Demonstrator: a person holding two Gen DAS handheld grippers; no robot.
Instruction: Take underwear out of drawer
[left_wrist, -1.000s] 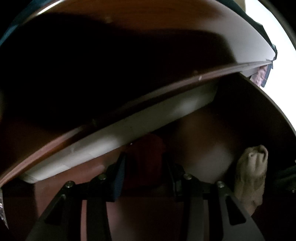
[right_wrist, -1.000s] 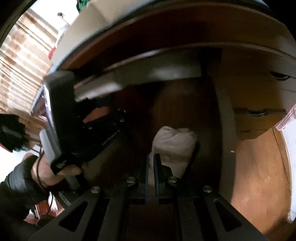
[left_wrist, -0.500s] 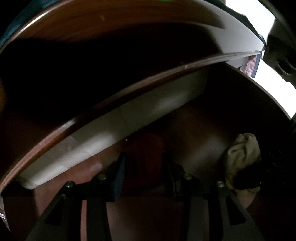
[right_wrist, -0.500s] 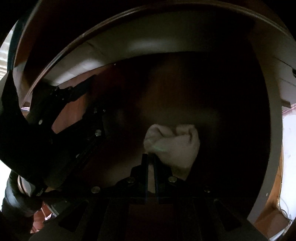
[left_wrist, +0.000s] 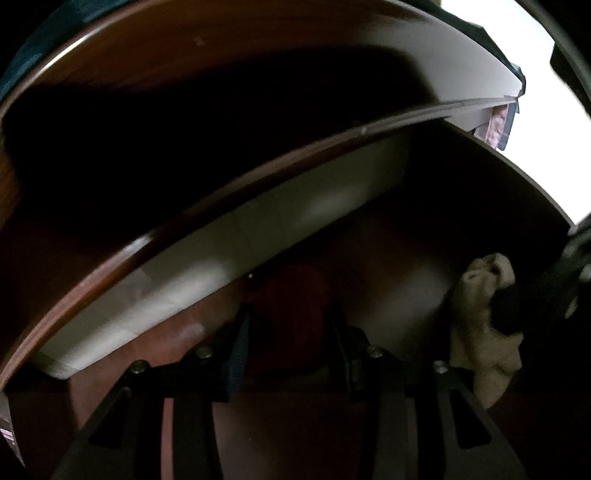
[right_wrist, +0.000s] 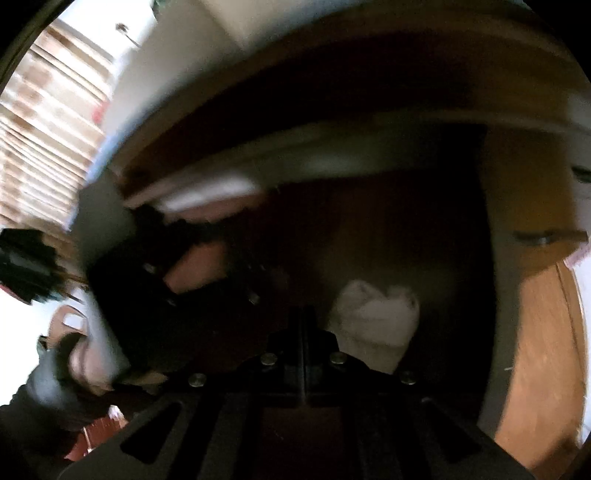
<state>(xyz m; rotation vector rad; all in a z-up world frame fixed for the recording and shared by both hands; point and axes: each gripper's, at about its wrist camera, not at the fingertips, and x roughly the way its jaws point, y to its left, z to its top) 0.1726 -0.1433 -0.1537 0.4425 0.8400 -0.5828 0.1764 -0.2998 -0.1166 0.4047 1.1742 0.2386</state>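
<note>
Your left tool (left_wrist: 290, 314) is closed on a dark red underwear bundle (left_wrist: 291, 306) inside the open wooden drawer (left_wrist: 480, 206), pads pressing both sides. Your right tool (right_wrist: 303, 325) has its fingers fully together; whether they pinch cloth is unclear. Just right of its tips sits a cream underwear bundle (right_wrist: 373, 314) on the drawer floor. Your gloved hand (right_wrist: 55, 373) grips the left tool's handle.

Inside the open drawer (left_wrist: 388, 280), the overhanging cabinet front (left_wrist: 221, 236) closes off everything from 9 to 1 o'clock. A red garment (left_wrist: 295, 314) fills the left tool (left_wrist: 291, 325); bare floor lies between it and the cream bundle (left_wrist: 480, 325) at 3 o'clock.
</note>
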